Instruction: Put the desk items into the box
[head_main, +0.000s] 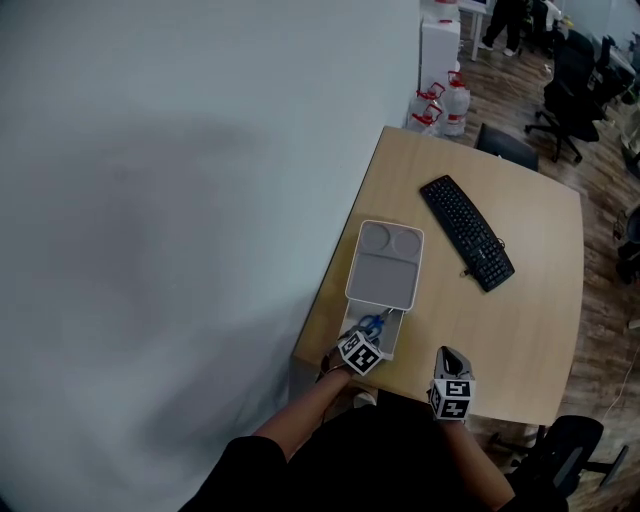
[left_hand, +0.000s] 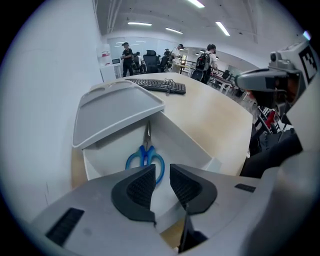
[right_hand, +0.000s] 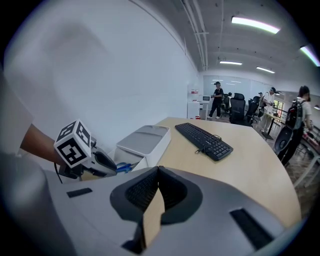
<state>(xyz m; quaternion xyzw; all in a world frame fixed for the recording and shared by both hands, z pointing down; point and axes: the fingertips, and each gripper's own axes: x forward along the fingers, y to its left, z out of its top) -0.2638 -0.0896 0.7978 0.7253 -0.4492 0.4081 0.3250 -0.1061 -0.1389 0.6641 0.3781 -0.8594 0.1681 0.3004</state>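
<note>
Scissors are in the box, and lid work looks like the next call.

The blue scissors (left_hand: 145, 155) lie inside the white box (left_hand: 200, 150), under its half-slid lid (left_hand: 112, 112). The left gripper (left_hand: 161, 170) tilts steeply down over the open end, jaws apart with nothing between them. The right gripper (right_hand: 158, 172) points shallowly across the desk (head_main: 530, 330), jaws together and empty. Apart from the box, only the keyboard (head_main: 467, 232) sits on the desk, so sliding the lid shut seems likely.
</note>
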